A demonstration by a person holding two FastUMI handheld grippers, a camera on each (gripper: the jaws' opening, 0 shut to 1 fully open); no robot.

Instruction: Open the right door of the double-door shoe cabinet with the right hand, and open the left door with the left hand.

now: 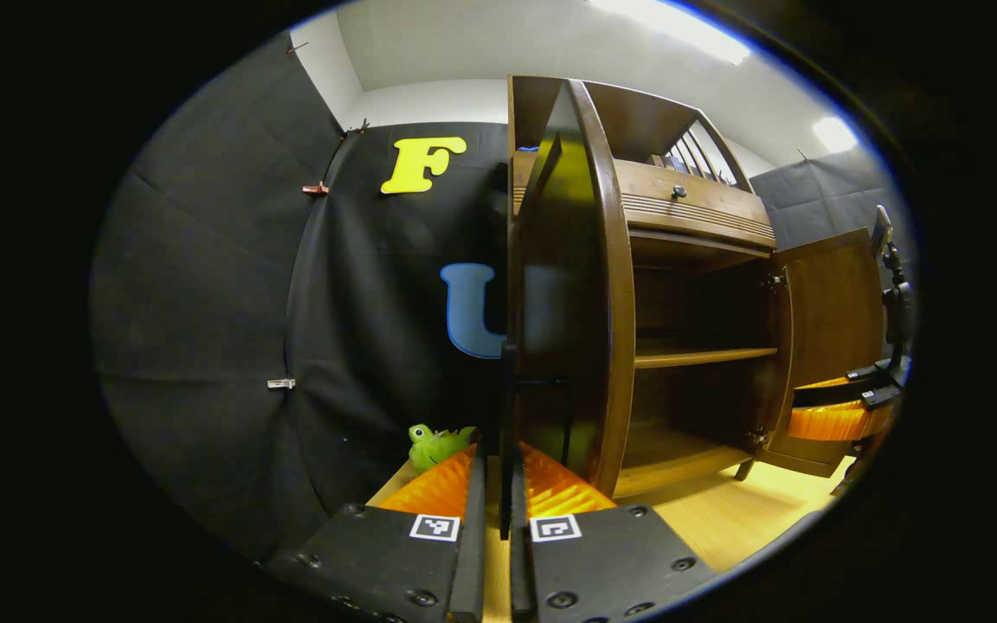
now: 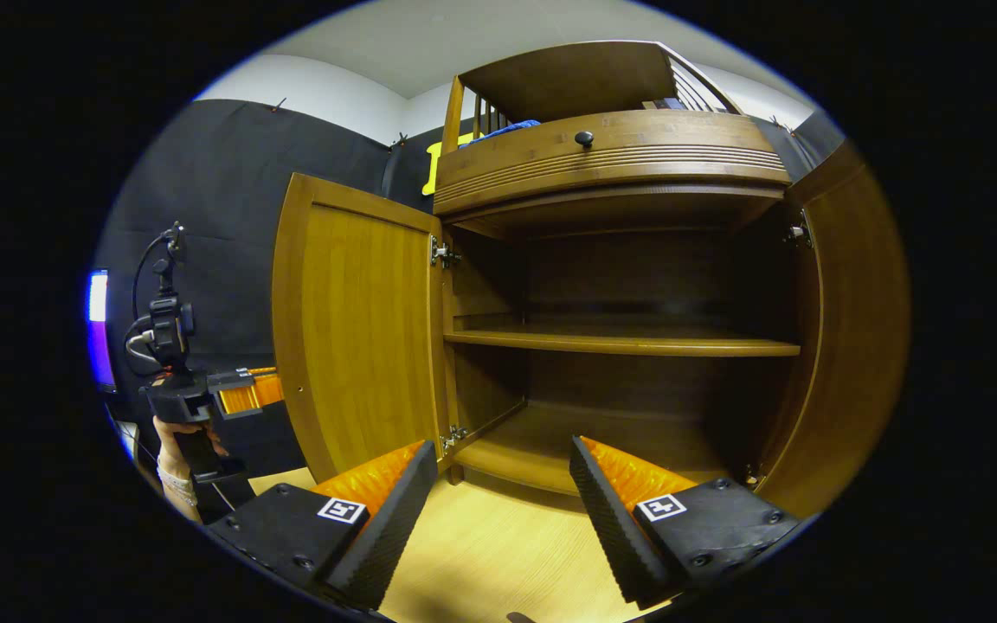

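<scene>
Room: a booth walled with black cloth, white wall and ceiling above, ceiling lights on.
Surface: a pale wood-grain worktop (image 2: 498, 545) carries the shoe cabinet (image 2: 611, 156).
Cabinet: dark brown glossy wood, curved front, a drawer with a round knob (image 2: 584, 138) on top, a railed upper shelf, one inner shelf (image 2: 628, 344).
Left door (image 2: 360, 337): swung wide open on its hinges, flat panel facing outward.
Right door (image 2: 853, 329): also swung open, at the right edge of the right gripper view.
Left gripper (image 1: 496, 484): fingers nearly together, clamped on the thin black handle (image 1: 509, 407) at the left door's edge (image 1: 589, 285).
Right gripper (image 2: 498, 502): fingers spread wide, holding nothing, low in front of the open interior, apart from both doors.
Other: a green toy (image 1: 434, 443) lies on the worktop beside the left gripper.
</scene>
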